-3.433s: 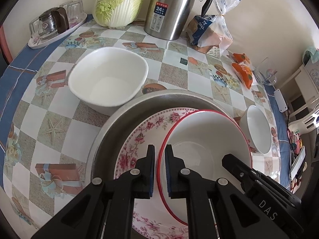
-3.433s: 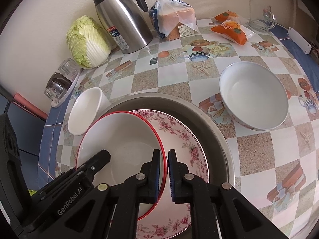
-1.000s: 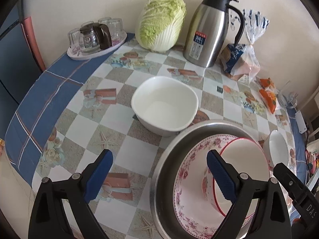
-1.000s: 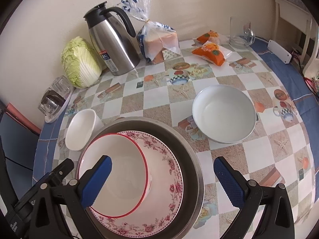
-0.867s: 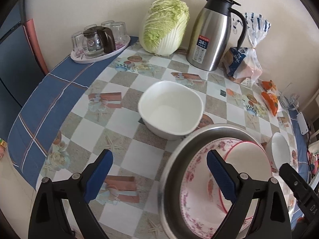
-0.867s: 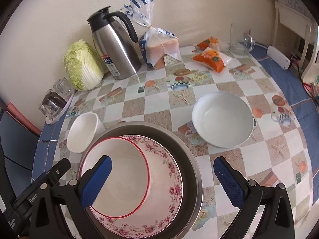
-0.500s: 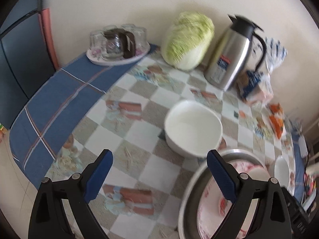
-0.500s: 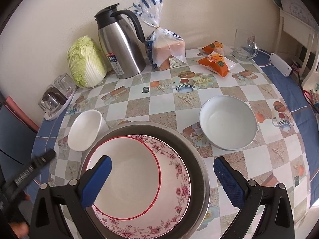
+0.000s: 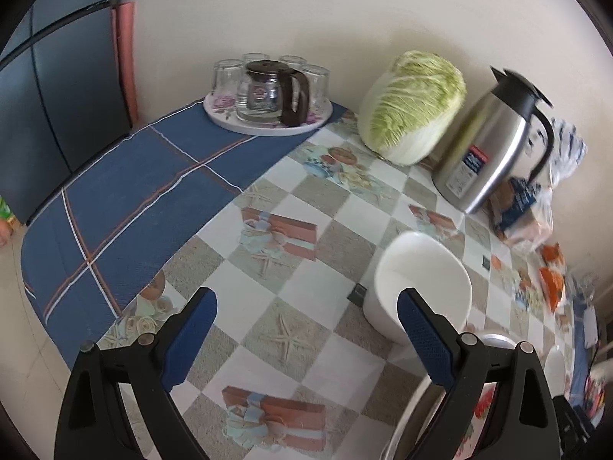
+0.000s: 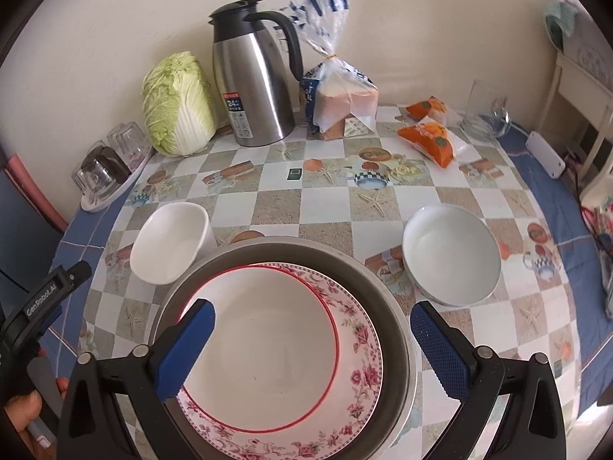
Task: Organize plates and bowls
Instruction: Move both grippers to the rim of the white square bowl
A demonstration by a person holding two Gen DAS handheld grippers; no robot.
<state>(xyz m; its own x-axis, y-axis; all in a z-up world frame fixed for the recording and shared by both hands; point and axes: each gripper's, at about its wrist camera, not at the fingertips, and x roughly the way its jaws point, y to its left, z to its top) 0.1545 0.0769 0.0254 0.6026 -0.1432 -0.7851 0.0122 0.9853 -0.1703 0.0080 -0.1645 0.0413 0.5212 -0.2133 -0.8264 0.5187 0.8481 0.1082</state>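
A red-rimmed white bowl (image 10: pixel 268 349) sits on a floral plate (image 10: pixel 360 356) inside a wide steel basin (image 10: pixel 390 299). My right gripper (image 10: pixel 312 339) hangs open above them, holding nothing. A squarish white bowl (image 10: pixel 172 241) stands left of the basin, and a round white bowl (image 10: pixel 452 255) stands to its right. My left gripper (image 9: pixel 306 329) is open over the tablecloth, with the squarish white bowl (image 9: pixel 421 283) just beyond its right finger. The basin's rim (image 9: pixel 406 414) shows at the lower right there.
Along the wall stand a cabbage (image 10: pixel 178 103), a steel thermos jug (image 10: pixel 253 88), a bagged loaf (image 10: pixel 339 96) and orange snack packs (image 10: pixel 431 134). A tray of glasses (image 9: pixel 268 92) sits at the far left corner. A glass mug (image 10: pixel 484 115) is at the back right.
Both grippers let go of the red-rimmed bowl and opened wide. The left gripper has pulled back and swung left toward the table's blue edge. The right gripper has risen a little.
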